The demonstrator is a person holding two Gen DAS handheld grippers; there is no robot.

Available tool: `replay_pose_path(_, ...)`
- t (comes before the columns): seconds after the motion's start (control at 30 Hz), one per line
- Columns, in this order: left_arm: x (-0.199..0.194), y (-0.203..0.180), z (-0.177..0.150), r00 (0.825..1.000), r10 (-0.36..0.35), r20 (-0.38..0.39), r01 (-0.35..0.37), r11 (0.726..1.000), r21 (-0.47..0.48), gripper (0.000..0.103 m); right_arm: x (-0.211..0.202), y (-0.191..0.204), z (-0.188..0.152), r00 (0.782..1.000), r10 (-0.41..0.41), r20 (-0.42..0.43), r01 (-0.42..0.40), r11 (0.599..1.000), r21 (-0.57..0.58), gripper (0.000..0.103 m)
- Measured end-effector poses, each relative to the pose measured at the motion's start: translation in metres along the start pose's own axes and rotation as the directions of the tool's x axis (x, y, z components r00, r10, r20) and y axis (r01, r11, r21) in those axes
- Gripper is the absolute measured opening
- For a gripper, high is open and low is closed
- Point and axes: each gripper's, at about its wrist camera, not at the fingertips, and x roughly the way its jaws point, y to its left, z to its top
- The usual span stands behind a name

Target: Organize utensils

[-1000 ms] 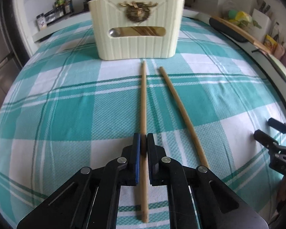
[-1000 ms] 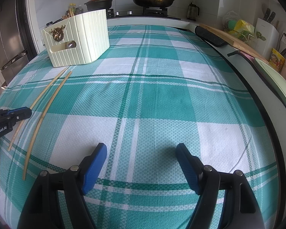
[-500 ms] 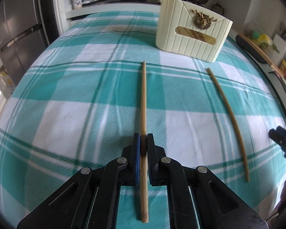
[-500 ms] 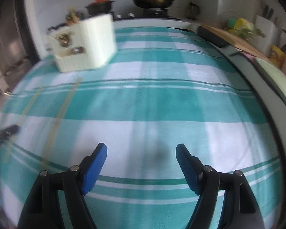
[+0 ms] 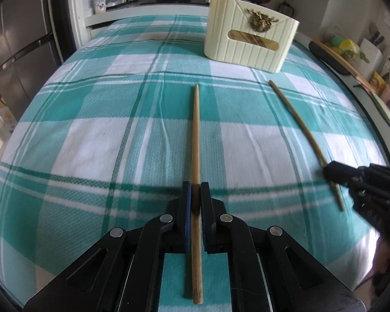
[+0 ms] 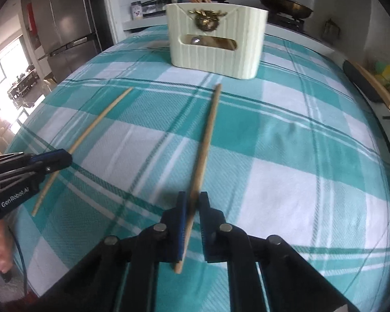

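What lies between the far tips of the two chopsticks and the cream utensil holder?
Only bare checked cloth. In both wrist views the left chopstick and right chopstick stop short of the holder, nothing between.

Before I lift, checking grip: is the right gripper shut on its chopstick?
Shut: both pads of the right gripper press the chopstick between them.

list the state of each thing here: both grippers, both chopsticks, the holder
left gripper: shut on the left chopstick
right gripper: shut on the right chopstick
left chopstick: clamped, pointing away along the cloth
right chopstick: clamped, tip toward the holder
holder: upright on the cloth, chopsticks sticking out of its top
cloth: spread flat, slightly wrinkled
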Motion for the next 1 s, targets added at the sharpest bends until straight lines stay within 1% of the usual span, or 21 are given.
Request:
replay_pose_path(0.17,-0.013,0.001,-0.017,0.999,-0.037,-0.022,0.038,0.997,0.07,0.007,-0.024,-0.021,-0.03,0.998,-0.05,-0.026,0.05,0.999,-0.014,0.007)
replay_pose_path(0.23,-0.018,0.002,-0.021,0.998,-0.053,-0.034,0.056,0.993,0.104,0.012,-0.036,-0.029,-0.046,0.996,-0.072,-0.047,0.07,0.997,-0.038,0.007)
replay_pose_path(0.27,-0.021,0.003,-0.022,0.997,-0.066,-0.044,0.071,0.99,0.118,0.03,-0.041,-0.032,-0.05,0.995,-0.079,-0.055,0.076,0.996,-0.046,0.008)
replay_pose_path(0.3,-0.024,0.005,-0.021,0.995,-0.084,-0.053,0.09,0.988,0.128,0.055,-0.046,-0.036,-0.054,0.994,-0.083,-0.064,0.08,0.995,-0.053,0.009)
replay_pose_path(0.33,-0.028,0.008,-0.018,0.993,-0.104,-0.056,0.111,0.985,0.135,0.064,-0.05,-0.039,-0.055,0.994,-0.076,-0.072,0.072,0.996,-0.055,0.013)
replay_pose_path(0.37,-0.031,0.01,-0.015,0.991,-0.124,-0.054,0.131,0.981,0.141,0.069,-0.055,-0.043,-0.054,0.995,-0.061,-0.077,0.057,0.997,-0.053,0.029)
replay_pose_path(0.4,-0.034,0.013,-0.009,0.987,-0.152,-0.061,0.16,0.976,0.148,0.069,-0.06,-0.047,-0.053,0.996,-0.044,-0.077,0.04,0.998,-0.053,0.046)
replay_pose_path(0.43,-0.034,0.014,-0.004,0.983,-0.167,-0.072,0.176,0.973,0.149,0.069,-0.065,-0.051,-0.049,0.997,-0.029,-0.073,0.025,0.998,-0.057,0.05)
replay_pose_path(0.5,-0.029,0.018,0.015,0.974,-0.191,-0.122,0.208,0.967,0.148,0.07,-0.07,-0.054,-0.04,0.997,-0.01,-0.076,0.005,0.997,-0.076,0.051)
replay_pose_path(0.57,-0.018,0.017,0.027,0.963,-0.201,-0.181,0.23,0.96,0.157,0.071,-0.067,-0.055,-0.025,0.994,0.015,-0.111,-0.025,0.996,-0.091,0.051)
replay_pose_path(0.63,-0.005,0.011,0.036,0.961,-0.177,-0.213,0.218,0.958,0.187,0.071,-0.059,-0.054,-0.012,0.989,0.046,-0.144,-0.059,0.994,-0.093,0.051)
replay_pose_path(0.67,0.006,0.006,0.041,0.961,-0.152,-0.231,0.202,0.957,0.211,0.07,-0.05,-0.053,-0.001,0.985,0.063,-0.163,-0.079,0.993,-0.092,0.051)
replay_pose_path(0.8,0.034,0.0,0.053,0.958,-0.092,-0.271,0.159,0.959,0.235,0.067,-0.016,-0.046,0.027,0.975,0.064,-0.214,-0.087,0.991,-0.1,0.051)
replay_pose_path(0.87,0.04,-0.003,0.062,0.963,-0.067,-0.26,0.132,0.962,0.239,0.067,0.008,-0.043,0.041,0.966,0.059,-0.25,-0.085,0.992,-0.094,0.051)
replay_pose_path(0.9,0.042,-0.003,0.064,0.962,-0.061,-0.266,0.126,0.963,0.237,0.067,0.017,-0.043,0.047,0.964,0.05,-0.26,-0.076,0.993,-0.093,0.051)
replay_pose_path(0.93,0.044,-0.005,0.067,0.962,-0.055,-0.268,0.12,0.965,0.235,0.066,0.03,-0.042,0.054,0.964,0.03,-0.263,-0.057,0.994,-0.092,0.051)
replay_pose_path(0.97,0.046,-0.006,0.071,0.962,-0.048,-0.27,0.113,0.966,0.234,0.064,0.036,-0.041,0.062,0.971,0.019,-0.24,-0.042,0.995,-0.09,0.054)
replay_pose_path(1.0,0.049,-0.008,0.073,0.963,-0.039,-0.268,0.105,0.966,0.234,0.057,0.04,-0.04,0.069,0.977,0.015,-0.211,-0.034,0.995,-0.089,0.054)
